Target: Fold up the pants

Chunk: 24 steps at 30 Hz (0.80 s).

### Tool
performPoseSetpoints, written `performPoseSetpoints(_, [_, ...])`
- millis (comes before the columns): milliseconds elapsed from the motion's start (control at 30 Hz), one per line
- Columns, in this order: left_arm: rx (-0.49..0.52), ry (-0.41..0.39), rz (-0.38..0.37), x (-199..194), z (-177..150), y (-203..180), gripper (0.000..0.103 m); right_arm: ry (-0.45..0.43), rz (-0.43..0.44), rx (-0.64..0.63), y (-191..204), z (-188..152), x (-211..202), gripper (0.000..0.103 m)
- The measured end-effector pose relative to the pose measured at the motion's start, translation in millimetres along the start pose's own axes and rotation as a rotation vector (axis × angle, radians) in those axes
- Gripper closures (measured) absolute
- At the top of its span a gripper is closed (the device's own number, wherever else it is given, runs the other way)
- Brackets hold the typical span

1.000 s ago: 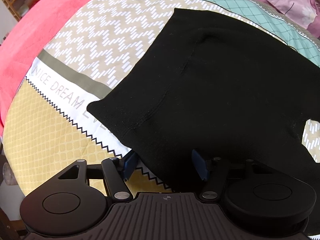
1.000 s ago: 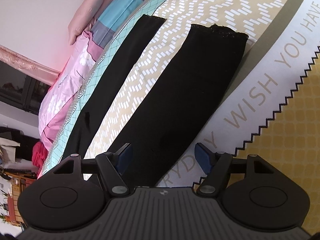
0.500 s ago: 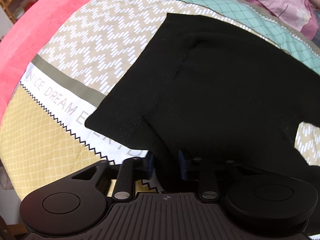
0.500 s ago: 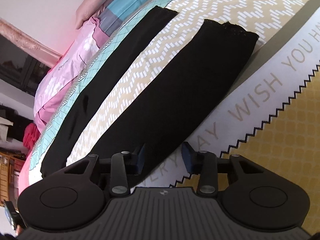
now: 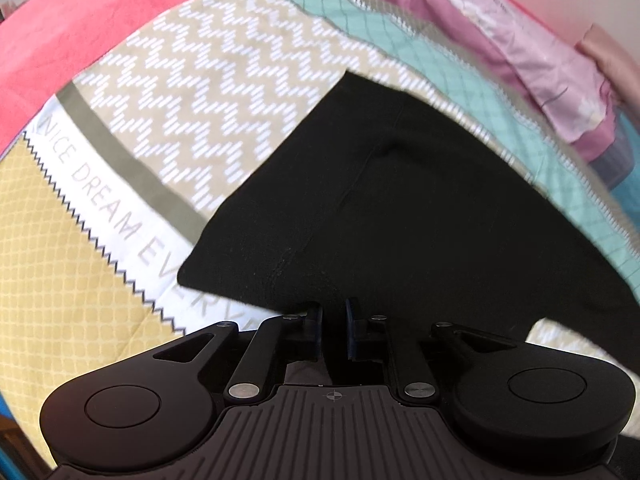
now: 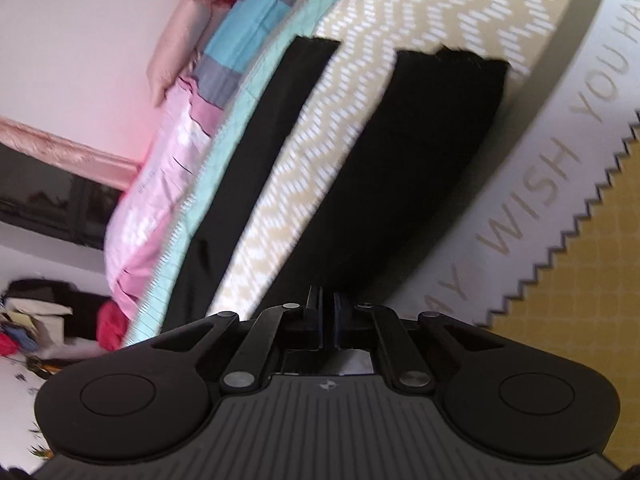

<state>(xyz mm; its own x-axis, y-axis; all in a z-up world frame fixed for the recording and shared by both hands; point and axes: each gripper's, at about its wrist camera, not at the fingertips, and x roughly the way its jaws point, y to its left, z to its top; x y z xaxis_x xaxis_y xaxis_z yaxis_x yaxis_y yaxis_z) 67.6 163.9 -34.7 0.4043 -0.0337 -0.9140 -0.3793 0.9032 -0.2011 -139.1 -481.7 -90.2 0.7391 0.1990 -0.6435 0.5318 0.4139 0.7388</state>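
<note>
Black pants (image 5: 420,208) lie spread on a patterned bed cover (image 5: 200,92). The left wrist view shows the waist and seat part. My left gripper (image 5: 333,330) is shut on the near edge of the pants, and the cloth runs up from between the jaws. The right wrist view shows the two legs: the near leg (image 6: 416,168) and the far leg (image 6: 272,148), both stretching away to their hems. My right gripper (image 6: 327,322) is shut on the near edge of the near leg.
Pink bedding (image 5: 532,56) and a pink pillow (image 6: 176,44) lie along the far side of the bed. A red blanket (image 5: 80,16) covers the left end. A cluttered floor (image 6: 36,320) shows beyond the bed edge in the right wrist view.
Both grippers went from open to shut, each closing on the near edge of the pants. Both views have tilted and the cloth at the jaws has lifted slightly.
</note>
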Motion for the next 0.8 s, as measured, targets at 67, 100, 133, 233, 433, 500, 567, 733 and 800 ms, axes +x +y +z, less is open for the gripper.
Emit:
performPoseSetpoints(67, [-0.013,-0.017,-0.031,-3,11,-5,0.033,-0.007,0.025,-0.001,11,10,4,0.096])
performPoseSetpoints(100, [-0.017,-0.024,-0.043,-4,16,-8,0.033,-0.009,0.037,-0.005,18,16,7,0.096])
performPoseSetpoints(133, [-0.02,-0.031,-0.057,-4,24,-13,0.033,-0.01,0.048,-0.013,26,22,12,0.096])
performPoseSetpoints(233, [-0.016,-0.034,-0.096,3,48,-28,0.033,-0.013,0.081,-0.032,49,48,30,0.096])
performPoseSetpoints(433, [0.042,-0.044,-0.088,42,110,-75,0.036,-0.022,0.067,-0.063,95,105,92,0.096])
performPoseSetpoints(500, [0.059,-0.023,-0.078,62,129,-88,0.036,-0.027,0.045,-0.061,105,125,118,0.096])
performPoseSetpoints(567, [0.074,0.013,-0.068,87,144,-101,0.035,-0.007,0.013,-0.042,111,141,149,0.096])
performPoseSetpoints(733, [0.119,0.095,-0.045,121,171,-122,0.028,0.019,-0.016,-0.053,111,160,199,0.093])
performPoseSetpoints(800, [0.088,0.119,-0.107,119,178,-117,0.001,0.0,0.026,-0.019,106,163,195,0.062])
